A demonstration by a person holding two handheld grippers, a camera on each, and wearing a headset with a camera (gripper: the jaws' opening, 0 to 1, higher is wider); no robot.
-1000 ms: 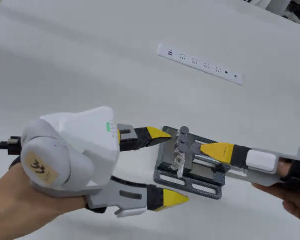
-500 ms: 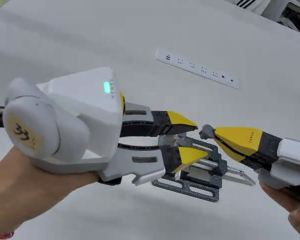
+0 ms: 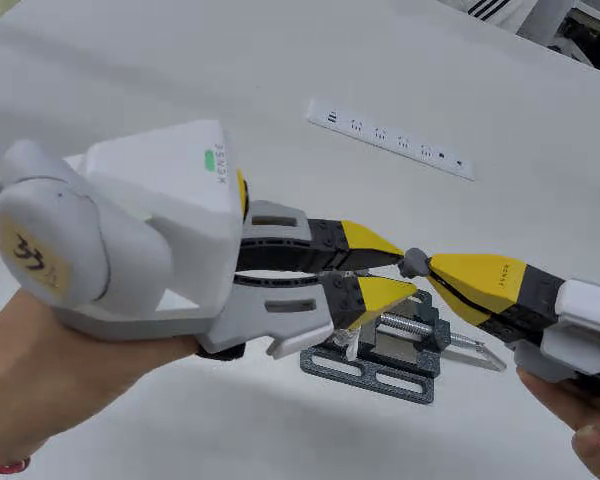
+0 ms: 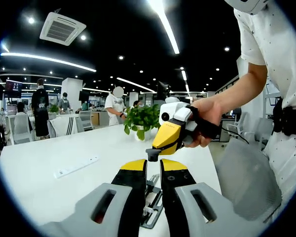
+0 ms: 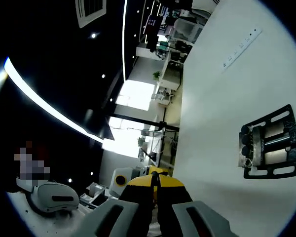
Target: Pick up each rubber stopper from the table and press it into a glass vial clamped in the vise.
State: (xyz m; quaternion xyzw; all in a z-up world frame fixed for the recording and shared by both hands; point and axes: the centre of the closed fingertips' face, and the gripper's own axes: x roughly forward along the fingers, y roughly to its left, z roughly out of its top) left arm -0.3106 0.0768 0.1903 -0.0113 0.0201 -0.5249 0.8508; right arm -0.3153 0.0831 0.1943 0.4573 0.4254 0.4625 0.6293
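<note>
The white table runs back to a power strip, and the vise stands on it, below both tools. In the head view the right gripper is pinched tight on a grey rubber stopper, held in the air well above the vise. The left gripper hangs close beside it with its jaws nearly together and nothing between them.

In the left gripper view an open office with a potted plant lies behind the table. The right gripper's yellow tip carries the stopper just past the left jaws, which show only a narrow empty slit.

In the right gripper view the vise lies well apart, with dark seated stoppers along one edge. The right jaws meet at the tips.

To do this well, I judge the stopper should come down squarely over an open vial mouth and be pressed straight in. The left tool would be better steadying the vise than crowding the path.

A second ago both tools were low at the vise and the left jaws gaped wide. Half a second ago the pose already matched this one.
</note>
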